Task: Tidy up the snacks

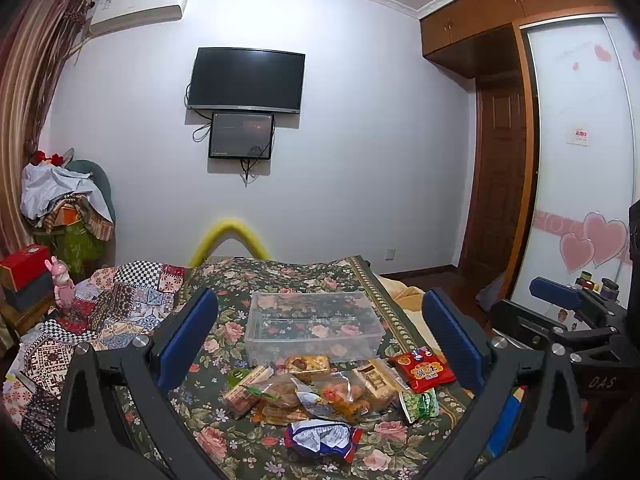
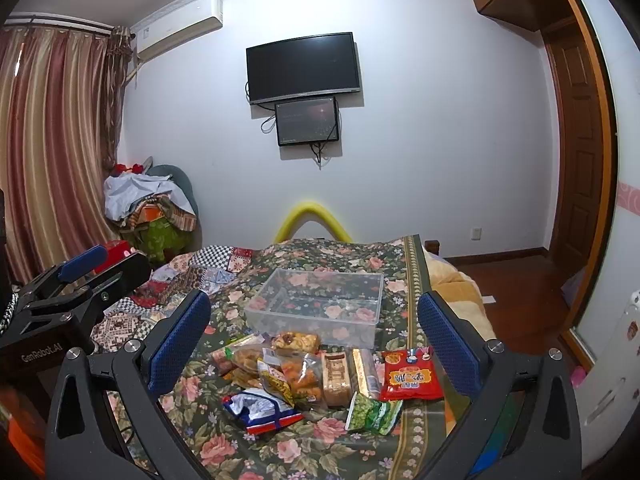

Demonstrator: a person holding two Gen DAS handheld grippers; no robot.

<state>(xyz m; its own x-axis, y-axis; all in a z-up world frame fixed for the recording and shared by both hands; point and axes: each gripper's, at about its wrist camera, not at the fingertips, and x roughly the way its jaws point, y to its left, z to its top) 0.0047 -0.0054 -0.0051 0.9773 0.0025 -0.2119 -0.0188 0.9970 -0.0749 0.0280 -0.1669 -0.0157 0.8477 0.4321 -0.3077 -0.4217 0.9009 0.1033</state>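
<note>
Both tongs hang above a bed covered with a dark flowered cloth (image 1: 240,320), and both stand wide open with nothing between their blue pads. The left tongs (image 1: 320,340) frame the snack pile from their own camera; the right tongs (image 2: 314,332) do the same from theirs, a little further to the right. Each pair also shows at the edge of the other's view, apart from the snacks.

A clear plastic box (image 1: 314,326) sits on the cloth beyond the pile, open at the top, with only the flower pattern showing through its walls and floor. In the right wrist view the box (image 2: 316,304) lies just behind the snacks, nearly touching the furthest packet.

The snacks lie in a loose heap in front of the box. A red packet (image 1: 422,370) rests at the right side of the heap, and a green packet (image 1: 420,402) lies just in front of it. A blue and white packet (image 1: 322,438) sits nearest the camera, slightly apart from the rest. In the middle, clear bags of brown baked pieces (image 1: 340,396) overlap one another, and a wrapped pastry (image 1: 308,364) lies closest to the box. In the right wrist view the red packet (image 2: 412,376), green packet (image 2: 374,412) and blue and white packet (image 2: 260,410) keep the same order.

A patchwork quilt (image 1: 120,304) covers the bed's left part.
</note>
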